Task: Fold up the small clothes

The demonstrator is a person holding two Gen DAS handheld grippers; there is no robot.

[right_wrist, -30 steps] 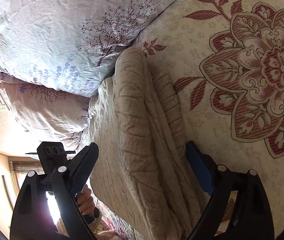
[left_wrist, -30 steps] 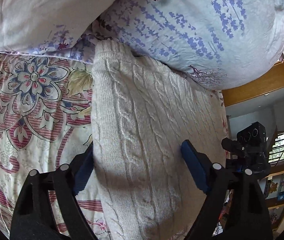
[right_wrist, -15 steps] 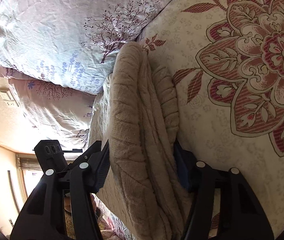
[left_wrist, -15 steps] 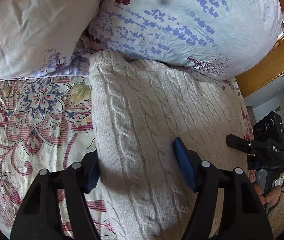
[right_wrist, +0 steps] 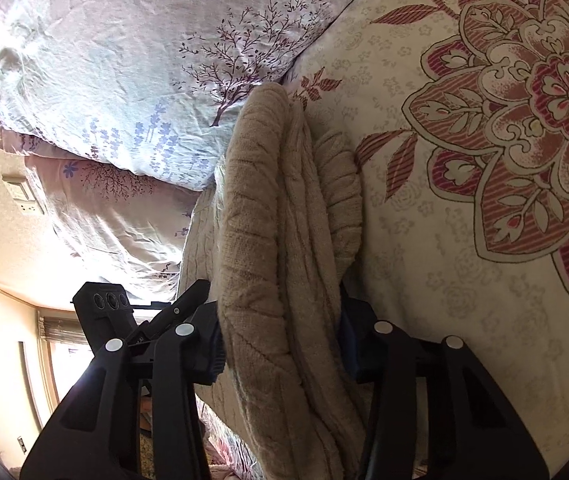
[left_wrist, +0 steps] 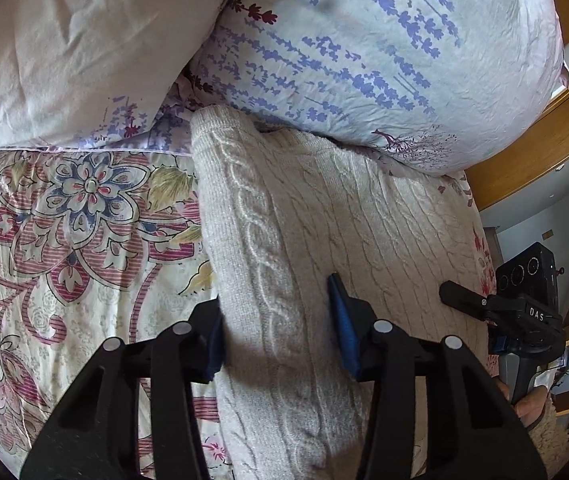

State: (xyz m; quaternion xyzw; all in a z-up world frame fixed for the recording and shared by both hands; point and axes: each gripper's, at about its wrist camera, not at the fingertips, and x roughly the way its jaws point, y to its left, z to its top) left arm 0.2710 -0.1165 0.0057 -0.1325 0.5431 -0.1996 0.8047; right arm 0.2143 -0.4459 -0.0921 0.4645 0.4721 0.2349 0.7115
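Both grippers are clamped on the cream cable-knit sweater (left_wrist: 324, 216): left gripper (left_wrist: 280, 344) pinching its 9 o'clock edge, right gripper (right_wrist: 280, 344) squeezing the bunched layers. Sweater's on the floral bedspread (left_wrist: 64, 240), lavender-print pillow (left_wrist: 364, 60) at 12 o'clock.

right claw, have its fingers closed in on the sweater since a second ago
Yes: the right claw has narrowed, its fingers now pinching the sweater folds.

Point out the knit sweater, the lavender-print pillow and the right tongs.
knit sweater (left_wrist: 304, 248): left wrist view, on its cable-knit face.
lavender-print pillow (left_wrist: 384, 48): left wrist view, on its printed middle.
right tongs (right_wrist: 280, 344): right wrist view, midway between fingertips, over the sweater's folded edge.
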